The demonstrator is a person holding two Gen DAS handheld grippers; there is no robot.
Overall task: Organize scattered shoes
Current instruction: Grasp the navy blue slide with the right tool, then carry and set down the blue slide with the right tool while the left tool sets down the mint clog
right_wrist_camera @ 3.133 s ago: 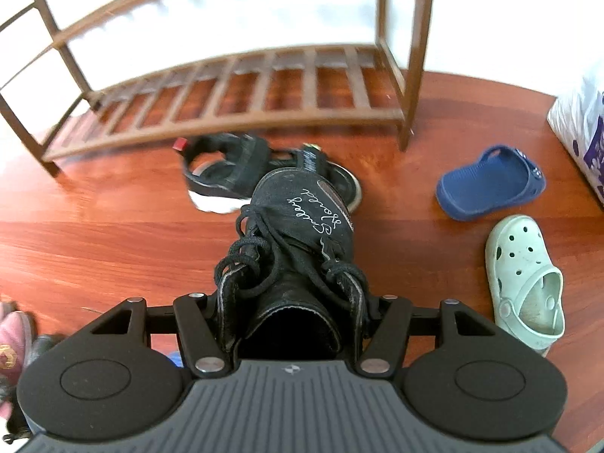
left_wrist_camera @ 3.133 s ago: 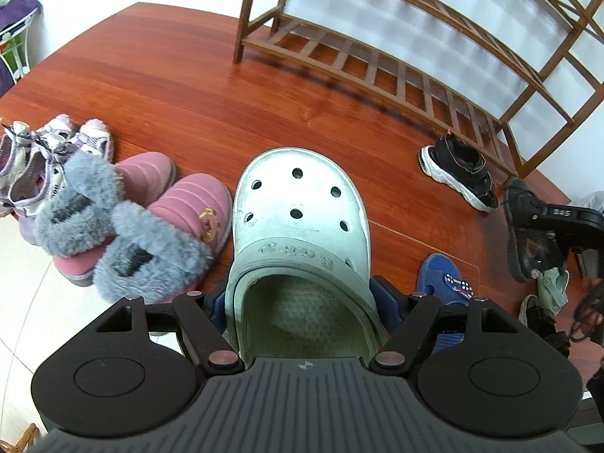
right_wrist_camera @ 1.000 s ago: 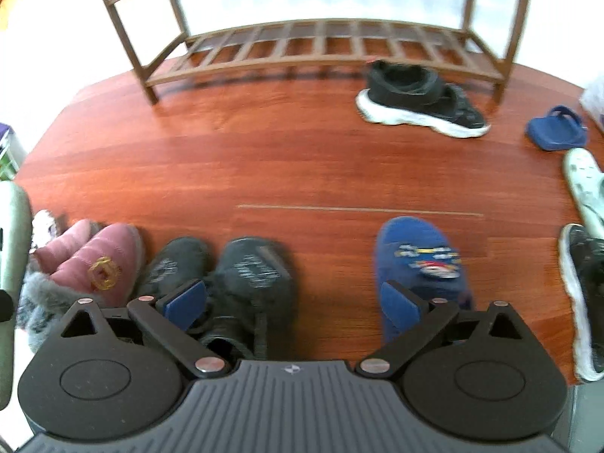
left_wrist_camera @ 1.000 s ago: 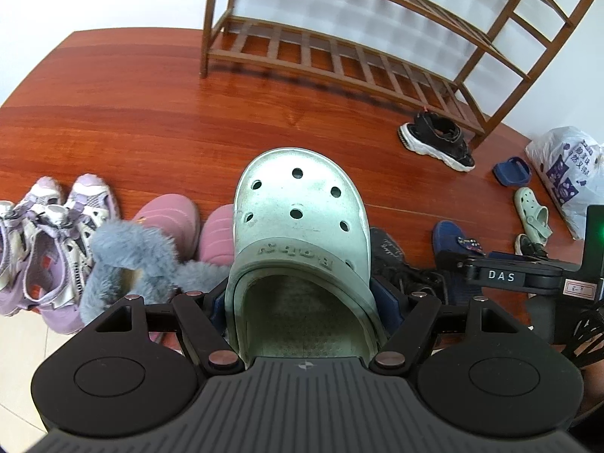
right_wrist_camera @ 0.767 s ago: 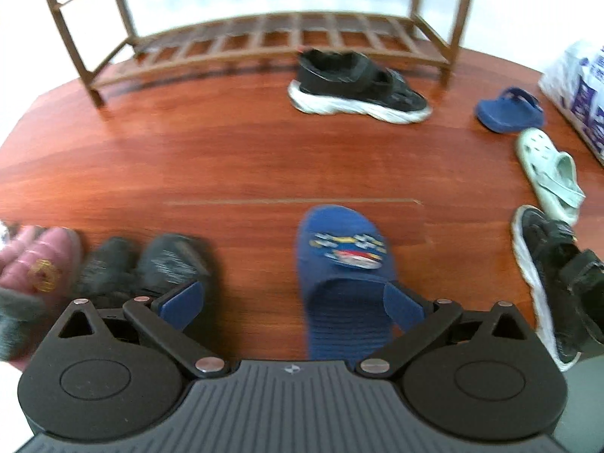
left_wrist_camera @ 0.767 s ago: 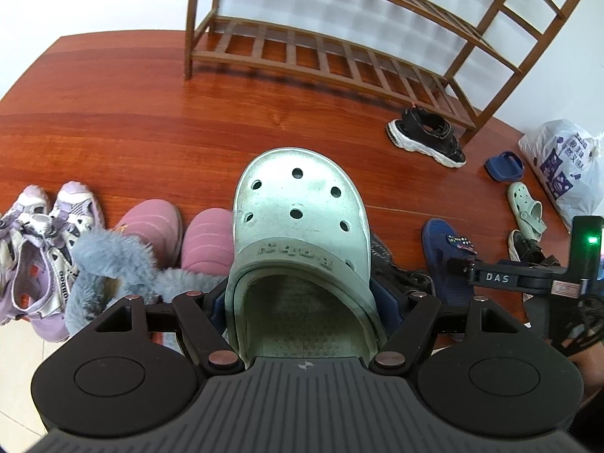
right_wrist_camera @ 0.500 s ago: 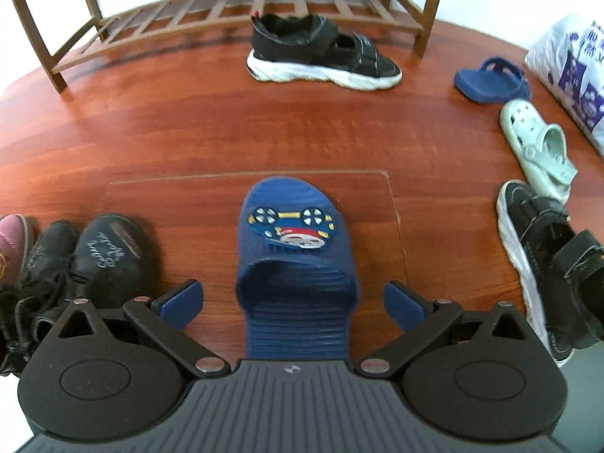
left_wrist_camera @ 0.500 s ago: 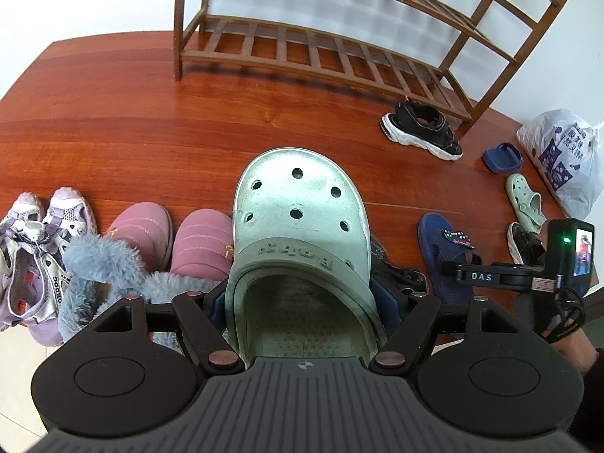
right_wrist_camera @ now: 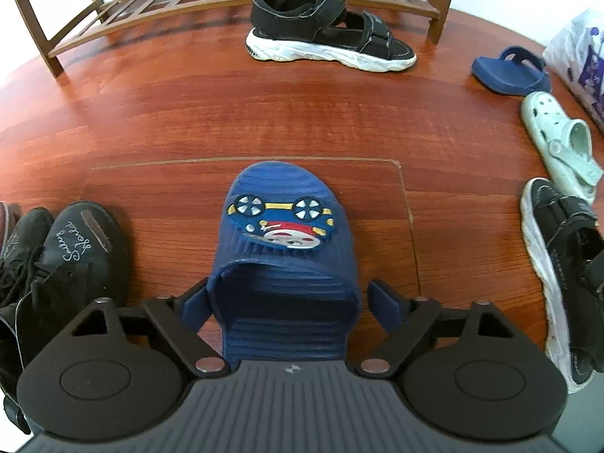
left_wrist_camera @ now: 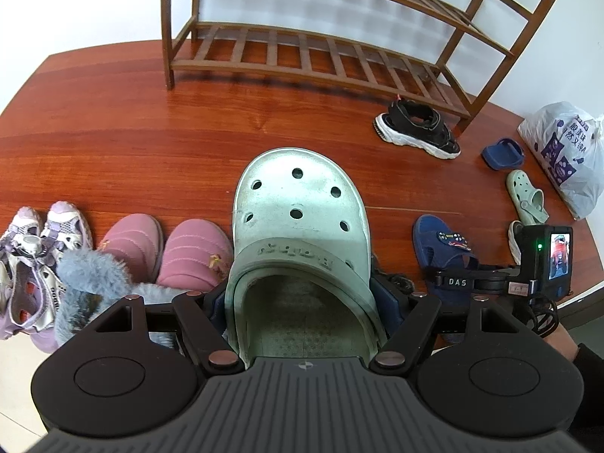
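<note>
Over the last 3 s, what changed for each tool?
The right tool let go of the black lace-up shoe, now on the floor beside its mate, moved right and now sits open around the blue cartoon slipper, not yet closed. The left tool stays clamped on the pale green clog. The shoe rack is unchanged, nothing on it.

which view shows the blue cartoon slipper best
The right wrist view: the blue rubber slipper with a cartoon car patch fills the centre between the open right gripper. In the left wrist view it sits small, partly hidden.
</note>
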